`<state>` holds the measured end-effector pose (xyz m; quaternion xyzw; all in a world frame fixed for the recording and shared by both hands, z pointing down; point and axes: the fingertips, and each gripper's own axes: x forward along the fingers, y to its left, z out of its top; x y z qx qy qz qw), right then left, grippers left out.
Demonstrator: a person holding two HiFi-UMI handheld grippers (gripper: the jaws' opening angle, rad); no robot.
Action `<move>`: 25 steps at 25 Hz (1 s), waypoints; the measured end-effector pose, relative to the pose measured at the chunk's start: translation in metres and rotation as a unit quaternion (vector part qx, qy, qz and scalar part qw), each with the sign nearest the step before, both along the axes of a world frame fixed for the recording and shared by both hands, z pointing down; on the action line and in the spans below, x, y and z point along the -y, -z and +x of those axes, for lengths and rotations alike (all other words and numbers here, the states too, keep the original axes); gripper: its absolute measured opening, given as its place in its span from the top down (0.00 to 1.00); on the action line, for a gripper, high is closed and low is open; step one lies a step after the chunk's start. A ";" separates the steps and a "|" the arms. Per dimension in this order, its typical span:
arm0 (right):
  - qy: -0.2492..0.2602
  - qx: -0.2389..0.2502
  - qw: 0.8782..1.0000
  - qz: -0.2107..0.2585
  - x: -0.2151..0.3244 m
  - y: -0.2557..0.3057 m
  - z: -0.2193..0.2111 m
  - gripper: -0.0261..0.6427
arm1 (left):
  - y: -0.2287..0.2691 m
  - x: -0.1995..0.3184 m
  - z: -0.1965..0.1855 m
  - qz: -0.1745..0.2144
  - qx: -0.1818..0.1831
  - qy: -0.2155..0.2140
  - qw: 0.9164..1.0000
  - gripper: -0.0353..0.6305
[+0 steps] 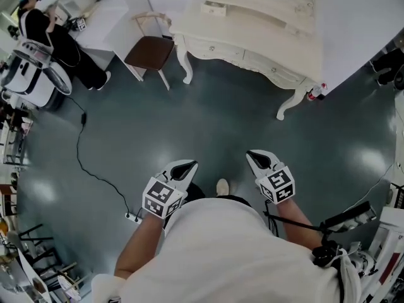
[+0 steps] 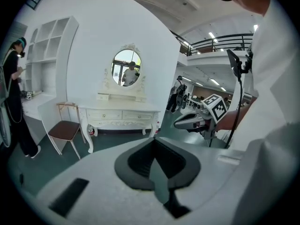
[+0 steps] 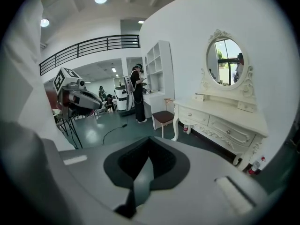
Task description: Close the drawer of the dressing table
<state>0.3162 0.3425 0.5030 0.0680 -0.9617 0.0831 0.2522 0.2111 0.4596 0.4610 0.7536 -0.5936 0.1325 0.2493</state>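
Note:
The cream dressing table (image 1: 252, 36) stands against the far wall, well ahead of me across bare floor. Its two front drawers (image 1: 222, 50) look flush with the front from here. In the left gripper view the dressing table (image 2: 119, 114) sits under an oval mirror (image 2: 126, 73). It also appears at the right of the right gripper view as the same table (image 3: 225, 121). My left gripper (image 1: 184, 166) and right gripper (image 1: 260, 158) hang side by side near my body, both shut and holding nothing, far from the table.
A brown-seated chair (image 1: 150, 50) stands left of the table. A person (image 1: 47, 33) stands by a white desk at the far left. A black cable (image 1: 95, 169) runs across the floor to a power strip (image 1: 132, 218). A red-capped bottle (image 1: 317, 92) sits by the table's right leg.

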 end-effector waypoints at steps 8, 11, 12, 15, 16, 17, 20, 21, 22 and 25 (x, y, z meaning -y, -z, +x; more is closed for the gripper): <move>-0.028 -0.008 0.999 -0.025 0.068 -0.017 -0.020 0.96 | -0.017 0.074 -0.030 -0.016 -0.004 -0.025 1.000 0.94; -0.045 -0.009 0.999 -0.024 0.105 -0.023 -0.036 0.96 | -0.023 0.118 -0.052 -0.005 -0.001 -0.040 0.999 0.94; -0.051 -0.011 0.998 -0.024 0.116 -0.024 -0.045 0.96 | -0.023 0.132 -0.062 -0.002 -0.003 -0.045 0.999 0.94; -0.067 -0.018 0.998 -0.012 0.145 -0.012 -0.082 0.96 | -0.021 0.171 -0.103 0.002 -0.011 -0.063 0.998 0.94; -0.072 -0.018 0.997 -0.011 0.156 -0.006 -0.094 0.96 | -0.019 0.185 -0.117 0.004 -0.011 -0.070 0.997 0.94; -0.078 -0.017 0.997 -0.010 0.168 -0.001 -0.106 0.96 | -0.015 0.199 -0.130 0.007 -0.010 -0.077 0.997 0.94; -0.094 -0.023 0.995 -0.004 0.200 0.008 -0.136 0.96 | -0.008 0.237 -0.168 0.017 -0.006 -0.090 0.996 0.94; -0.098 -0.025 0.995 -0.004 0.208 0.009 -0.147 0.96 | -0.008 0.247 -0.182 0.019 -0.004 -0.094 0.995 0.94; -0.102 -0.027 0.994 -0.003 0.215 0.010 -0.158 0.96 | -0.009 0.256 -0.196 0.018 -0.002 -0.098 0.995 0.94; -0.112 -0.029 0.993 -0.001 0.236 0.009 -0.188 0.96 | -0.020 0.283 -0.233 0.012 0.001 -0.108 0.994 0.94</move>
